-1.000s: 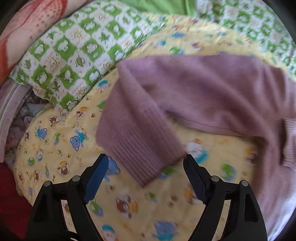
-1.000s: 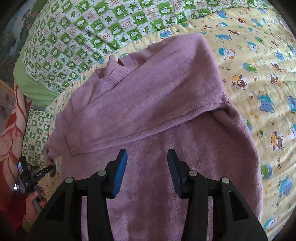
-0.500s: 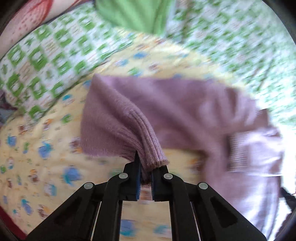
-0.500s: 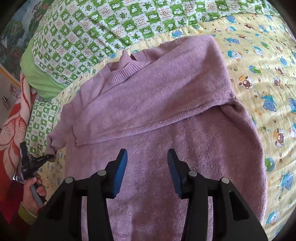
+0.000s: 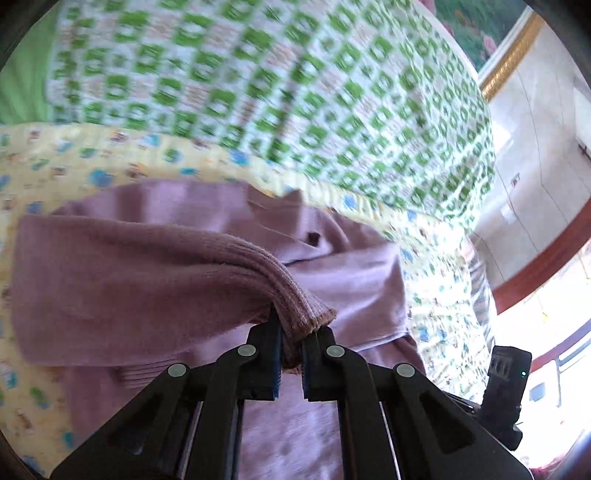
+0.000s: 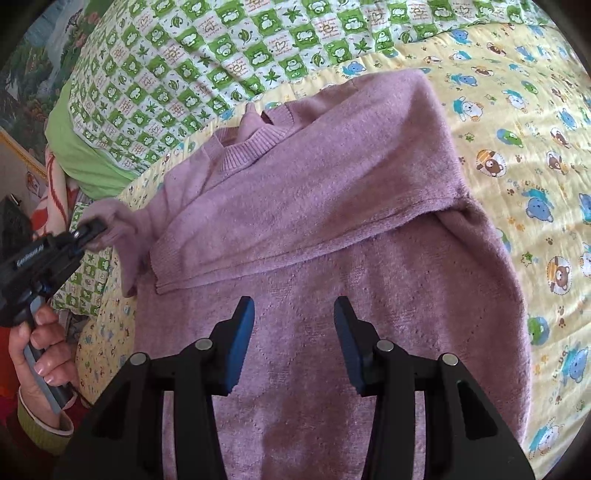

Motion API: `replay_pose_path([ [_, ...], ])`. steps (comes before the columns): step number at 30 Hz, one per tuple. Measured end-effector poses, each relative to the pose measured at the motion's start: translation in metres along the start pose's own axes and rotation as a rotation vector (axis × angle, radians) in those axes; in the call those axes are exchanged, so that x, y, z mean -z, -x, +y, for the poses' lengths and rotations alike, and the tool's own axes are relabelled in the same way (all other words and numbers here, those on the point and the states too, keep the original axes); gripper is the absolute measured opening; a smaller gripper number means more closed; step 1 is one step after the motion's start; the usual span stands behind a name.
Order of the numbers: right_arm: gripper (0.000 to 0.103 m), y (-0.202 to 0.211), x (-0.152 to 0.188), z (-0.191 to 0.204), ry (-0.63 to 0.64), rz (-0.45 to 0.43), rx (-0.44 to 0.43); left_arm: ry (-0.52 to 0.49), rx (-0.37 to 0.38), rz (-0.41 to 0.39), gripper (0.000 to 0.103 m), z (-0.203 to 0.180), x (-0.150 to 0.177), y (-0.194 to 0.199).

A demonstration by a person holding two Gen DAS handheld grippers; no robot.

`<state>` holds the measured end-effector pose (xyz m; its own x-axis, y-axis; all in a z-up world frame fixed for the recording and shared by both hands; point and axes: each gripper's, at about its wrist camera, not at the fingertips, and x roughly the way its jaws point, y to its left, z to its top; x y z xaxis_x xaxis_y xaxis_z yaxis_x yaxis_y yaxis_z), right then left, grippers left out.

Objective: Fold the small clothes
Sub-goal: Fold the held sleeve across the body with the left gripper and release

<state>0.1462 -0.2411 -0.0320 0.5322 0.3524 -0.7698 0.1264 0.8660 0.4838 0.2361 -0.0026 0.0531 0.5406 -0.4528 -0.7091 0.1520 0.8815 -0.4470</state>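
A bed spread with a yellow cartoon-animal quilt point(image 6: 524, 110) and a green-and-white checked quilt point(image 6: 207, 48); a gold-framed landscape picture point(image 5: 476, 26) on the pale wall point(image 5: 535, 122); bright daylight at lower right.

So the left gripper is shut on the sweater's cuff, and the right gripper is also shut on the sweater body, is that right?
Not quite. The left gripper is shut on the cuff of the sweater, but the right gripper is open: the right wrist view shows its fingers wide apart above the sweater body, holding nothing.
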Motion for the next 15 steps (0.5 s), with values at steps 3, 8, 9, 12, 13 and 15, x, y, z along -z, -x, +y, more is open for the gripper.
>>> replay_pose_path([
  [3,0.046,0.004,-0.001,-0.007,-0.015,-0.008,0.007,-0.024,0.013,0.067,0.006,-0.019,0.002,-0.044],
  [8,0.046,0.008,-0.003,-0.018,-0.039,-0.012,0.021,-0.02,0.004,0.132,0.006,-0.02,0.013,-0.09],
  [9,0.046,0.008,-0.003,-0.02,-0.033,-0.009,0.019,-0.016,0.004,0.143,0.006,-0.017,0.015,-0.096],
  [12,0.046,0.005,-0.005,-0.022,-0.037,-0.003,0.023,-0.01,-0.005,0.193,0.008,-0.006,0.024,-0.11],
  [13,0.046,0.003,-0.006,-0.022,-0.038,0.0,0.023,-0.004,0.0,0.205,0.01,-0.004,0.027,-0.112],
  [15,0.046,-0.001,-0.009,-0.02,-0.031,0.005,0.023,0.003,0.005,0.212,0.022,0.003,0.032,-0.109],
])
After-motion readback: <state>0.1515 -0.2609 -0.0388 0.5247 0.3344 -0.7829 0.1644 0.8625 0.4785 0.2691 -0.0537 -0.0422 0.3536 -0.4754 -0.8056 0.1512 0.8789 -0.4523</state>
